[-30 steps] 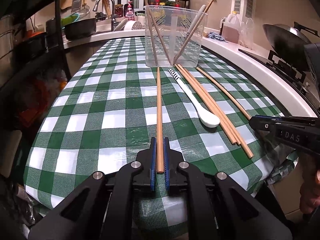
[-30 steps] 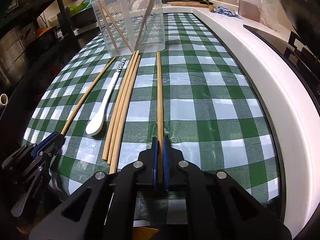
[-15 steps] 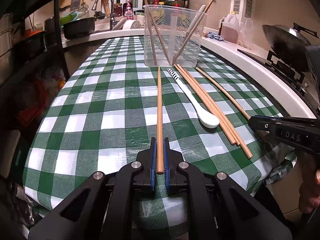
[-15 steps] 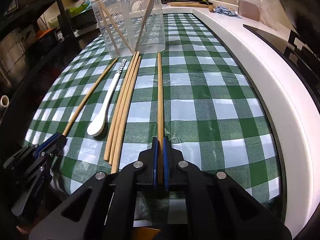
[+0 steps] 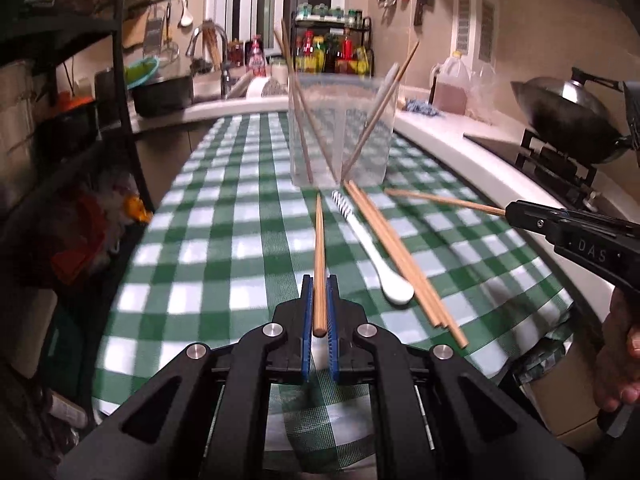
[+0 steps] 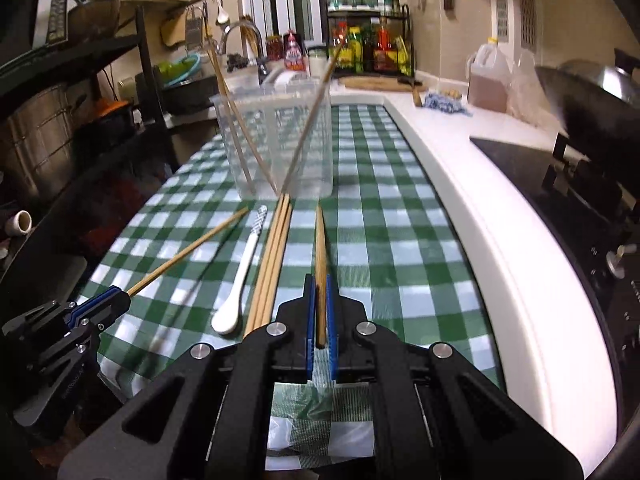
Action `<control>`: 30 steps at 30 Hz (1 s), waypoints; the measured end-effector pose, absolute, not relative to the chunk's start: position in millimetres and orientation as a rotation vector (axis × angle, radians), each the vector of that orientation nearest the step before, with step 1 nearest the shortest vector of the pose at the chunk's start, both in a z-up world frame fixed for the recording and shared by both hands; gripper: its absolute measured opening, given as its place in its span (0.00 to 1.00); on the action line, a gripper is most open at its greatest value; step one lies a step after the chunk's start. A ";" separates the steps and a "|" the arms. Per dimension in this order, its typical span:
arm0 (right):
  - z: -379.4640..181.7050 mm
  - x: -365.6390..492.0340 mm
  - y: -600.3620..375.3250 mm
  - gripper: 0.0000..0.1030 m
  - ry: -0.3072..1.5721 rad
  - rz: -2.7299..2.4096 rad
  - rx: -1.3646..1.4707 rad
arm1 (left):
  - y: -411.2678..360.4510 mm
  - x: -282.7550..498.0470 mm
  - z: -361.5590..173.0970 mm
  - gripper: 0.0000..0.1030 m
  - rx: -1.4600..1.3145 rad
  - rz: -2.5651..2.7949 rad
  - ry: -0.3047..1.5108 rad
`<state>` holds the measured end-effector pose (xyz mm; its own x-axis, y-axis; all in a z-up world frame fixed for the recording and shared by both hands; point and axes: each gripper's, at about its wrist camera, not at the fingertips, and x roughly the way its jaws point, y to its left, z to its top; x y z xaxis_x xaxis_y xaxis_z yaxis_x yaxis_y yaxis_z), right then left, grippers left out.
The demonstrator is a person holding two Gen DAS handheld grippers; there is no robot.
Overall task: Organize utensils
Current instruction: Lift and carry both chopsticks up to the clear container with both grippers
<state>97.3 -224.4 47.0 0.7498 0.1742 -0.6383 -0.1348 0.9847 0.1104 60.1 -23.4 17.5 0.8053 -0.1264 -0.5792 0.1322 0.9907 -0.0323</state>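
Observation:
My left gripper [image 5: 319,308] is shut on a wooden chopstick [image 5: 319,256] that points toward a clear plastic container [image 5: 344,128]; it is raised off the cloth. My right gripper [image 6: 319,308] is shut on another chopstick [image 6: 320,264], also lifted; it also shows in the left wrist view [image 5: 444,199] held by the right gripper [image 5: 516,214]. The container [image 6: 276,140] holds several chopsticks. On the green checked cloth lie a white spoon [image 5: 376,256] with a striped handle and a bundle of chopsticks [image 5: 400,256]. The left gripper [image 6: 116,300] shows in the right wrist view holding its chopstick [image 6: 188,252].
A white counter [image 6: 500,240] runs along the right with a black stove [image 6: 560,168] and a wok [image 5: 568,116]. A dark shelf rack [image 5: 60,120] stands at left. A sink with a tap [image 5: 208,40] and bottles [image 5: 332,52] are behind. The table's front edge [image 5: 240,400] is just below my grippers.
Both grippers have lifted their chopsticks off the cloth and tilted up, so the view now looks higher into the kitchen. The spoon and bundle have not moved.

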 end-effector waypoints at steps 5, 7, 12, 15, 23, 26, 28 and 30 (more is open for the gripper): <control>74.0 87.7 -225.2 0.05 0.599 0.176 0.046 | -17.0 53.2 44.3 0.06 0.007 -0.139 0.557; 82.9 85.5 -225.7 0.05 0.572 0.180 0.042 | -14.0 52.5 53.6 0.06 0.007 -0.142 0.537; 100.9 84.3 -227.7 0.05 0.530 0.191 0.050 | -1.6 55.9 75.9 0.06 -0.005 -0.148 0.491; 111.6 86.3 -235.0 0.05 0.513 0.186 0.073 | 6.6 62.8 87.2 0.06 -0.028 -0.149 0.482; 136.3 97.5 -245.4 0.05 0.487 0.188 0.126 | 29.3 90.1 127.5 0.06 -0.079 -0.148 0.465; 147.0 102.1 -245.7 0.05 0.480 0.183 0.135 | 39.2 100.9 144.7 0.06 -0.109 -0.160 0.474; 154.9 106.6 -247.9 0.05 0.480 0.188 0.150 | 45.8 110.0 155.7 0.06 -0.126 -0.172 0.490; 160.6 110.9 -249.2 0.05 0.487 0.190 0.158 | 50.6 119.0 164.4 0.06 -0.139 -0.182 0.506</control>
<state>110.9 -249.2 160.6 0.8669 0.2180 -0.4484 -0.1430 0.9703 0.1953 119.0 50.6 164.4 0.8588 -0.2074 -0.4684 0.1385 0.9744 -0.1773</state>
